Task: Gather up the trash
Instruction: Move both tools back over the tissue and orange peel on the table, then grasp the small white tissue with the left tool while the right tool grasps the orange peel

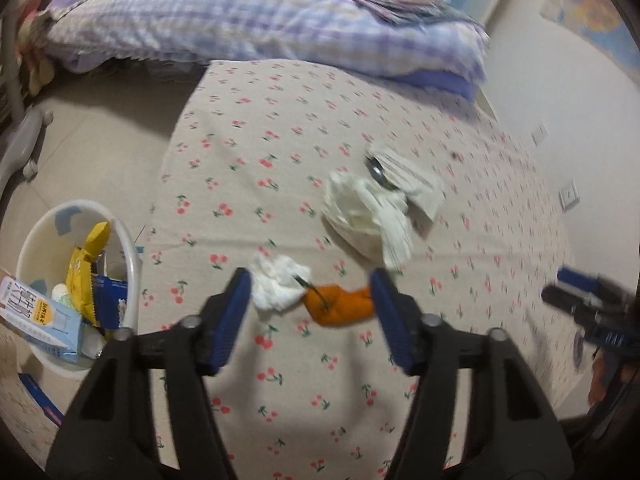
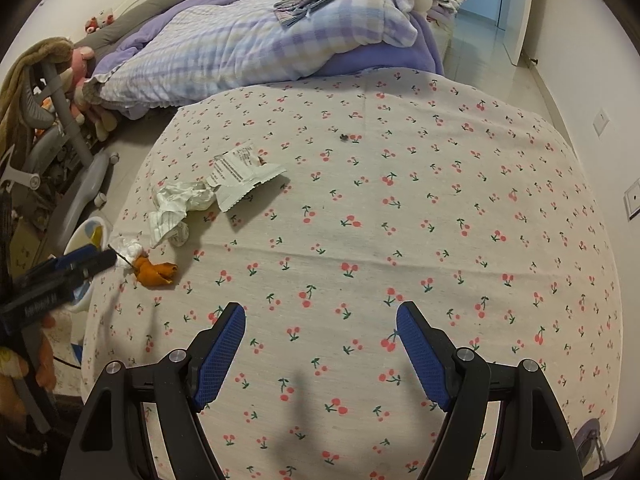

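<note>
On the cherry-print cloth [image 1: 280,128] lie a crumpled white tissue [image 1: 278,286], an orange peel [image 1: 340,306], a pile of crumpled white paper [image 1: 368,216] and a torn white wrapper [image 1: 404,172]. My left gripper [image 1: 310,316] is open, hovering just before the tissue and peel, which sit between its fingertips. My right gripper [image 2: 320,352] is open and empty over bare cloth; it also shows in the left wrist view [image 1: 576,292]. The right wrist view shows the peel [image 2: 156,272], paper pile [image 2: 180,204], wrapper [image 2: 244,176] and left gripper [image 2: 92,260].
A white trash bin [image 1: 36,240] with a yellow bag, a milk carton and blue packaging stands on the floor left of the cloth. A bed with a purple plaid quilt [image 1: 240,12] lies behind. A grey chair base [image 2: 84,184] and plush toys are at far left.
</note>
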`<state>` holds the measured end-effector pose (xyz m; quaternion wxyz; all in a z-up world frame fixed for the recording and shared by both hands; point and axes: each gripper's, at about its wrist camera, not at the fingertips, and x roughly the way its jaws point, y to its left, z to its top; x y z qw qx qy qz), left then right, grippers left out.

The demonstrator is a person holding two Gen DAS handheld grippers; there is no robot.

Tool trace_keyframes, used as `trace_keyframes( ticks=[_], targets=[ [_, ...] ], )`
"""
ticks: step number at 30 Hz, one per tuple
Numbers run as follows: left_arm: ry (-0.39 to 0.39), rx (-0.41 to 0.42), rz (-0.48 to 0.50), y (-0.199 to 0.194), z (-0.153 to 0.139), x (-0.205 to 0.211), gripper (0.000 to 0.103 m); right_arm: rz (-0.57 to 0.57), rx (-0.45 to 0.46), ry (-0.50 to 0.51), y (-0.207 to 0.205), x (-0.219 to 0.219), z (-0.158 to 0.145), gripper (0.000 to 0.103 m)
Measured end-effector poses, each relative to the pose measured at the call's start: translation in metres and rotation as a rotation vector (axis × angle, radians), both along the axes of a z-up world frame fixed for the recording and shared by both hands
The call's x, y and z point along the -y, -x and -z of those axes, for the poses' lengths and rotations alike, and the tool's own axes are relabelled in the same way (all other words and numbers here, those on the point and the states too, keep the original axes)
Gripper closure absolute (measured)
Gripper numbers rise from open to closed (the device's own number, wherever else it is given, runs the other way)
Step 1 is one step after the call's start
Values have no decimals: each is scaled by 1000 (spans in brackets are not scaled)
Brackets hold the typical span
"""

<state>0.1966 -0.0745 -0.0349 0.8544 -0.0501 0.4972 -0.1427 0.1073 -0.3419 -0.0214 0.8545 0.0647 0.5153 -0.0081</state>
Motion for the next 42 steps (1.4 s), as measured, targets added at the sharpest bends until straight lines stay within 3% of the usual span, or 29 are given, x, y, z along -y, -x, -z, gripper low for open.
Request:
trace_keyframes(
  ticks=[6,9,19,20,21,22,24,33,42],
  targets=[
    [13,-72,-107,-16,12,-20,63,-1,-6,8,-2,3,2,24],
    [7,-105,-113,-19,22,-19,67,-5,-9,11,-3,2,3,24],
    [-5,-173,-72,-23,42,-8,69,-21,-24,24,-6,-7,9,24],
    [-7,-176,-71,-22,44,-6,72,-23,-26,26,-7,-8,10,24],
    [-6,-178,-63,-23,45,-5,86,-24,-29,28,-7,-9,10,24],
    [-6,-178,-58,-23,44,-3,93,-26,-31,30,-7,-11,10,24],
    [-23,-161,-55,-21,41,-2,96,-30,-33,32,-8,-14,10,24],
    [-1,-129,-91,-17,24,-31,96,-90,-34,25,-25,-57,8,24],
    [-4,-97,-112,-1,12,-62,96,-157,-108,-31,-49,-110,33,24]
  ],
)
